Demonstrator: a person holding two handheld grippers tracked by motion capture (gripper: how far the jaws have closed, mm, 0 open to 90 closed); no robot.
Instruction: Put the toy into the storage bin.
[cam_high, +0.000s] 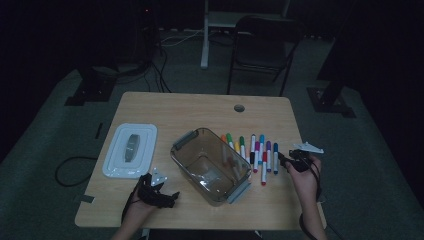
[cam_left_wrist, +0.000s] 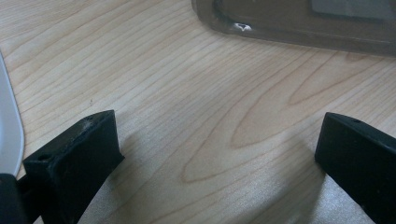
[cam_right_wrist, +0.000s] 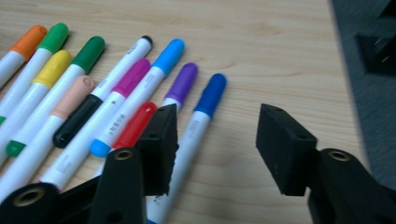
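Just right of the row of coloured marker pens (cam_high: 252, 152) on the light wooden table (cam_high: 200, 107), the right gripper (cam_right_wrist: 215, 140) hangs with jaws parted and nothing between them; a dark-blue-capped white marker (cam_right_wrist: 198, 122) lies under its left jaw. Near the front left, the left gripper (cam_left_wrist: 217, 154) rests wide open over bare wood, between a white rectangular lid (cam_high: 130, 150) and a clear smoky plastic container (cam_high: 210, 165).

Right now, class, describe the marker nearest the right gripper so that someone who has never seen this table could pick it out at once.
Start at the clear plastic container in the middle of the wooden table; a row of markers lies just to its right. The one you want is the dark blue-capped marker at the row's outer end, beside the purple-capped marker. It alone has bare table on its far side, by the right gripper.
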